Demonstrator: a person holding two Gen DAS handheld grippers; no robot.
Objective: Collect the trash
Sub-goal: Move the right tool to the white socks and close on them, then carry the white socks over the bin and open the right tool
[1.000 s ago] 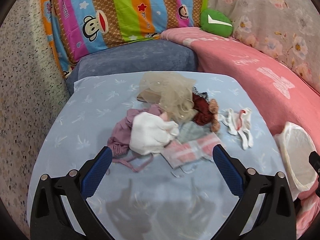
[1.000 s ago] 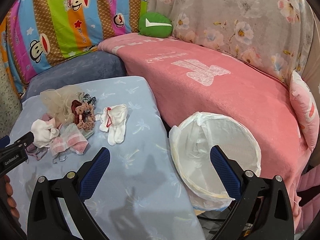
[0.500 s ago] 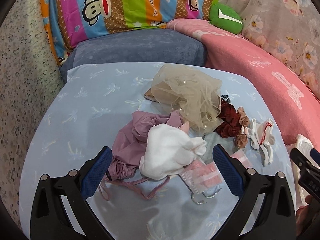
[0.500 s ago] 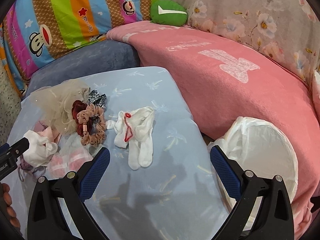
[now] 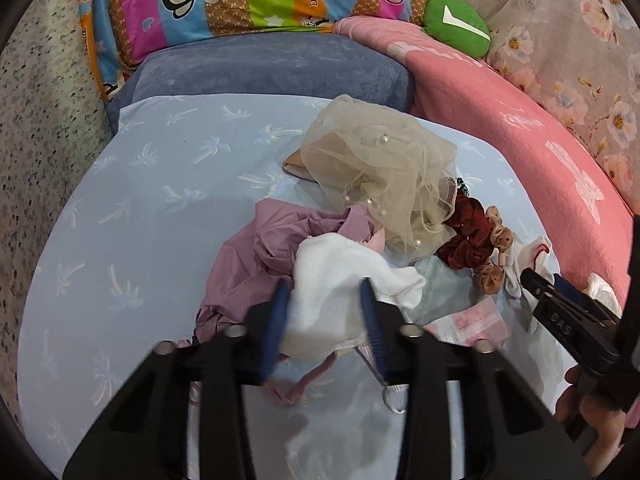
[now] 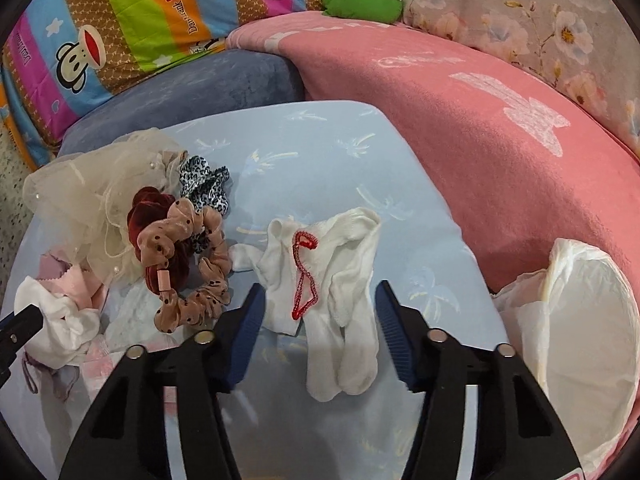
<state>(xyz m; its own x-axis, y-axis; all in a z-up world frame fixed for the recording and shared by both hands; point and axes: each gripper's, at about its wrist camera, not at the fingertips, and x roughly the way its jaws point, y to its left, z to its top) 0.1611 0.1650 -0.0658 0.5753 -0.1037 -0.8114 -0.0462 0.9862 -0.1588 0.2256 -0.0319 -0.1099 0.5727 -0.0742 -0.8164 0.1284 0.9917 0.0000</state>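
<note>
Left wrist view has the white cloth [image 5: 340, 280] between the blue pads of the left claw [image 5: 324, 312], which is narrowed onto its near bulge and seems to pinch it, though I judge the hold not yet firm. That cloth lies on the near side of a heap on the pale blue worktop [image 5: 132, 200], touching a mauve garment [image 5: 260, 256] to its left, with beige netting [image 5: 380, 176] beyond it and dark red and tan scrunchies [image 5: 476, 244] to the right. It looks light, soft and limp, so it should bunch and trail; a bite deep into the thick fold would hold better than an edge, and the mauve garment may drag along. Right wrist view shows the white socks [image 6: 340, 280], with a red cord [image 6: 304, 276] lying on them, between the pads of the right claw [image 6: 320, 320], which stands wide and grips nothing. They too look soft and light; their middle is the place to grip. A white-lined bin [image 6: 580, 320] waits at the right, off the worktop edge.
</note>
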